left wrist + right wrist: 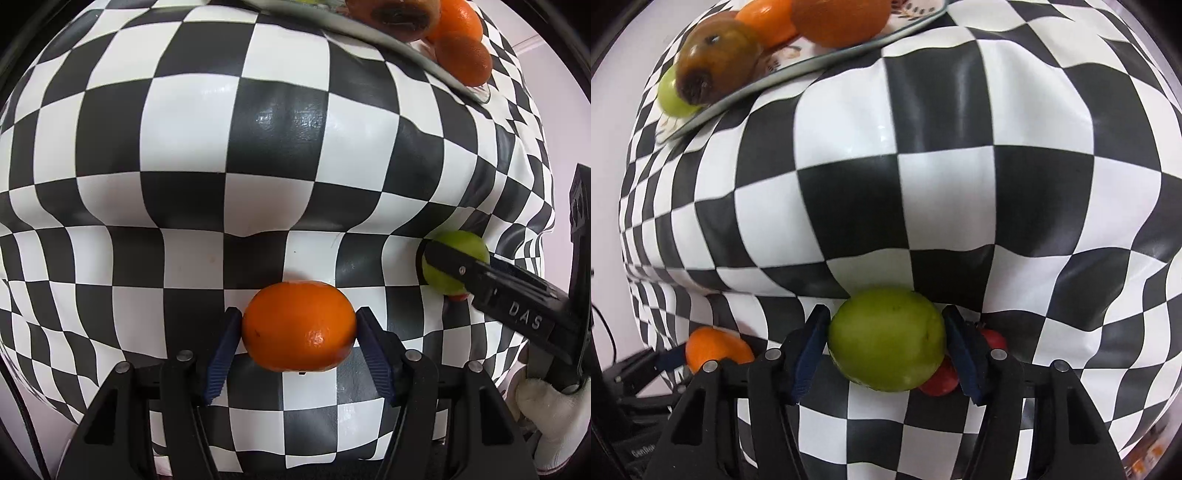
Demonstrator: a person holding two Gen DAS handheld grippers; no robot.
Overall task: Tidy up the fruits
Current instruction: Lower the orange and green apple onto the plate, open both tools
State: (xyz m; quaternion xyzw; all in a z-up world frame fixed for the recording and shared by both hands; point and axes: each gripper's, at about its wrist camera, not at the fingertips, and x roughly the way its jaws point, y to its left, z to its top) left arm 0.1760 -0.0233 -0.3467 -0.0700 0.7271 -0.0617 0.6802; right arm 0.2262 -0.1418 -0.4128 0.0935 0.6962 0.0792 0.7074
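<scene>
I have both tongs clamped on fruit: left tongs [299, 326] pinch the orange [299, 325], right tongs [886, 341] the green fruit [886, 339]; the plate [908, 27] lies at 11 o'clock from my right, 1 o'clock from my left.

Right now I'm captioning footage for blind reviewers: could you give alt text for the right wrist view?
The right claw grips a green fruit over a checkered tablecloth, with a small red fruit just behind it. At upper left, a plate holds oranges, a browned fruit and another green one.
</scene>
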